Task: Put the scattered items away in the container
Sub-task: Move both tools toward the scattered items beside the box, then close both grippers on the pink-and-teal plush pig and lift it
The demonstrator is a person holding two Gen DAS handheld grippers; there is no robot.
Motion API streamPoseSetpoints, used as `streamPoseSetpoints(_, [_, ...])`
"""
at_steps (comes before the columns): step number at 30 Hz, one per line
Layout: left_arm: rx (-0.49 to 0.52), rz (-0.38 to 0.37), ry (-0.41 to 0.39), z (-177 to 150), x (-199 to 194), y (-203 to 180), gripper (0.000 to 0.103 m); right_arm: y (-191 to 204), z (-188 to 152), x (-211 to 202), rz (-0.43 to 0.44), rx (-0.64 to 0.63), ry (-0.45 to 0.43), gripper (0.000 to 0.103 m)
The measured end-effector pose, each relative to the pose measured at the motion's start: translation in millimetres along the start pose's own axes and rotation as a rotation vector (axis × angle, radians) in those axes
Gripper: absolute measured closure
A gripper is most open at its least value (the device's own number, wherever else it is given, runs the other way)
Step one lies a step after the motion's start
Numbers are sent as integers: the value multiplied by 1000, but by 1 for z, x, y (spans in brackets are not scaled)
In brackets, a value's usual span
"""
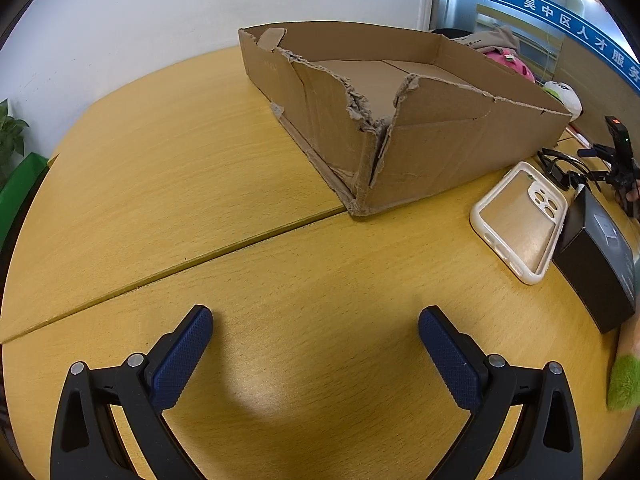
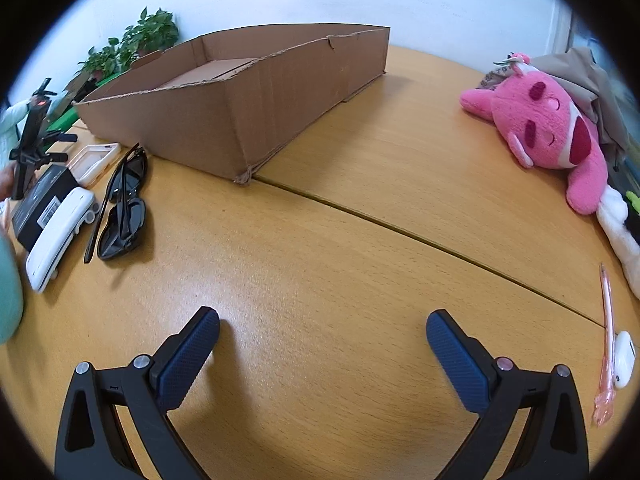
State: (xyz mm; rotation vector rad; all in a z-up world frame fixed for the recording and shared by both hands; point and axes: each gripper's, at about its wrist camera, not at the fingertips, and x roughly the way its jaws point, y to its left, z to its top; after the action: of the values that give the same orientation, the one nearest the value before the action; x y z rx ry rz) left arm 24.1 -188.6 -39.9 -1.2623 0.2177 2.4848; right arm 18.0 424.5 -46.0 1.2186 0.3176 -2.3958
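A shallow torn cardboard box (image 1: 440,152) stands empty on the wooden table; it also shows in the right wrist view (image 2: 224,120). My left gripper (image 1: 316,332) is open and empty over bare table, short of the box. To its right lie a clear phone case (image 1: 520,220) and a black box (image 1: 600,264). My right gripper (image 2: 322,334) is open and empty. Black sunglasses (image 2: 124,212), a white case (image 2: 60,232), the phone case (image 2: 96,160) and the black box (image 2: 44,200) lie at its left. A pink plush toy (image 2: 552,136), a pink pen (image 2: 608,340) and a white earbud case (image 2: 624,360) lie at right.
A seam crosses the table (image 1: 200,200) in front of the box. The other gripper (image 2: 32,148) shows at the far left of the right wrist view. Potted plants (image 2: 136,40) stand by the wall. A green fuzzy item (image 1: 624,384) sits at the right edge.
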Motion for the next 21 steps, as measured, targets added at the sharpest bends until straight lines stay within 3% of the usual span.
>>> streamPoseSetpoints(4, [-46, 32, 6, -1, 9, -15, 0, 3, 8, 6, -66, 86, 3, 0])
streamPoseSetpoints(6, [-120, 66, 18, -4, 6, -29, 0, 11, 6, 2, -111, 134, 20, 1])
streamPoseSetpoints(10, [-206, 66, -134, -18, -41, -67, 0, 50, -11, -35, -197, 145, -35, 1])
streamPoseSetpoints(15, [-228, 5, -309, -32, -114, -136, 0, 108, -20, -91, -112, 134, -112, 1])
streamPoseSetpoints(18, [-243, 69, -352, -35, -128, -174, 0, 149, -22, -105, -60, 84, -125, 1])
streamPoseSetpoints(21, [-289, -5, -345, -39, -127, -194, 0, 186, -26, -103, 7, 51, -112, 1])
